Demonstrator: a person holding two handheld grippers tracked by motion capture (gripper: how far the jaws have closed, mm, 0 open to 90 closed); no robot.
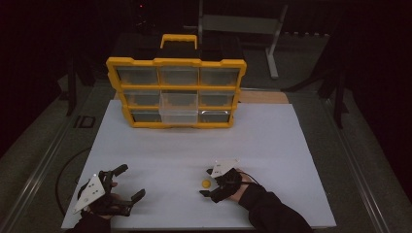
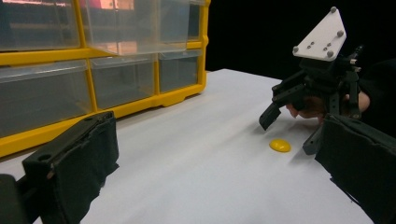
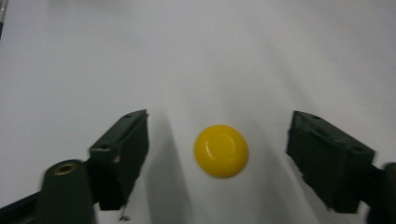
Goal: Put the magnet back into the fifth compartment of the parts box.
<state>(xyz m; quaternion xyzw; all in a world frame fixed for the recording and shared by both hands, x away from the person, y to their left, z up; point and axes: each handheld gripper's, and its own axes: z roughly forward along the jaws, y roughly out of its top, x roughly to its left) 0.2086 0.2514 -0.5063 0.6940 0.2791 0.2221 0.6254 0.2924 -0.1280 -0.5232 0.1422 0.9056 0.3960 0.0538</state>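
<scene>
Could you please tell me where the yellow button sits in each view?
High view: the button lies low, right of centre, beside the right gripper.
Left gripper view: at right, on the table, under the right gripper.
Right gripper view: centre, between the open jaws.
Shared landmark: the white table.

Yellow button (image 3: 221,150); white table (image 1: 272,141); yellow-framed organizer (image 1: 177,92), clear drawers; black hand-held grippers.

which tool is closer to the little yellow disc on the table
Right. The right tool straddles the yellow disc, open jaws either side without touching. The left tool rests well off to the disc's left, near the table's front edge.
</scene>
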